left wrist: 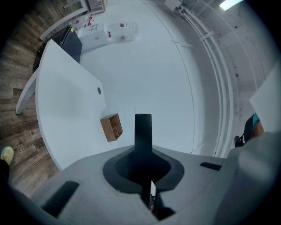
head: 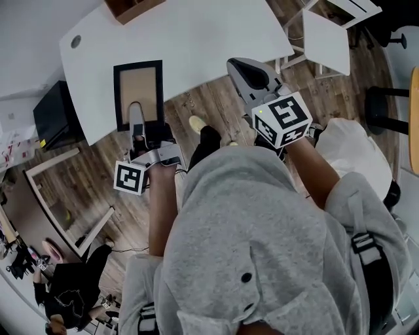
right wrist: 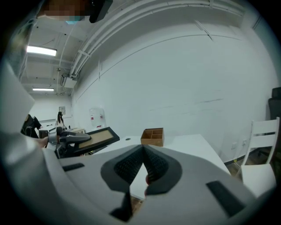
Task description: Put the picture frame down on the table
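Observation:
The picture frame [head: 138, 91], black with a tan panel, hangs roughly level over the near edge of the white table [head: 196, 39]. My left gripper [head: 136, 111] is shut on the middle of its near rail. In the left gripper view the frame [left wrist: 143, 129] shows edge-on as a dark bar between the closed jaws. The right gripper view shows the frame [right wrist: 94, 137] at left, with the left gripper [right wrist: 66, 141] clamped on it. My right gripper [head: 236, 64] hovers to the frame's right, near the table edge. Its jaws meet at the tips [right wrist: 142, 147] with nothing between them.
A wooden divided box [head: 131, 8] stands at the table's far side, also seen as the box [right wrist: 152, 136] and the box [left wrist: 112, 127]. A black cabinet [head: 55, 114] is left of the table. A white chair [head: 327, 33] stands at right. A person [head: 72, 288] is on the floor at lower left.

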